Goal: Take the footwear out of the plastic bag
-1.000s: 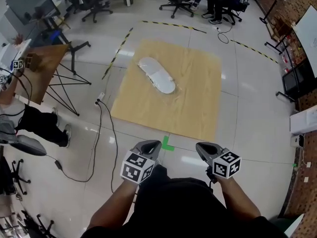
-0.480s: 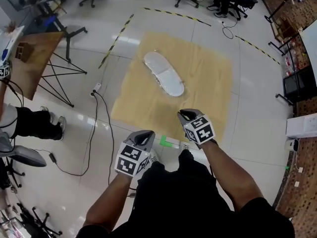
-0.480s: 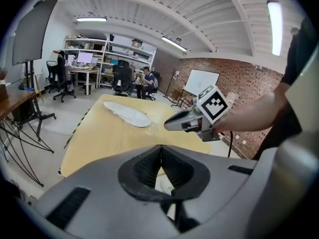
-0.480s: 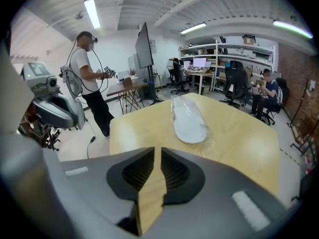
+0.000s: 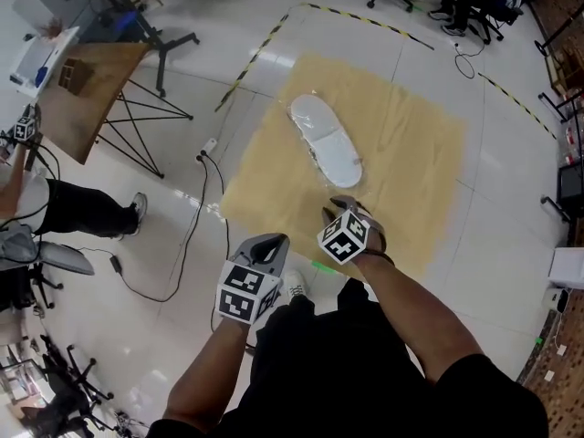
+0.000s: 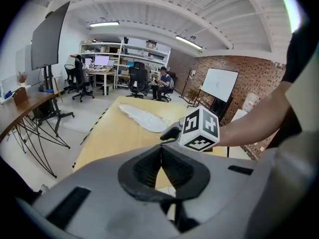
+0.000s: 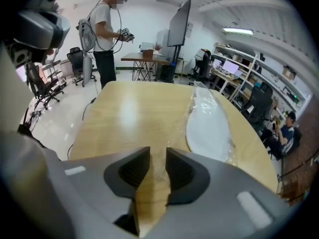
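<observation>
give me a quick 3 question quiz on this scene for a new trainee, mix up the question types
1. True or false: the bagged footwear lies on the wooden board.
2. Which tool is nearer the bag? A) left tool B) right tool
3. Fill in: the left tool's jaws are ___.
Key: 1 true. 2 B; its jaws have just been opening and stand apart, gripping nothing. 3 shut, with nothing in them.
</observation>
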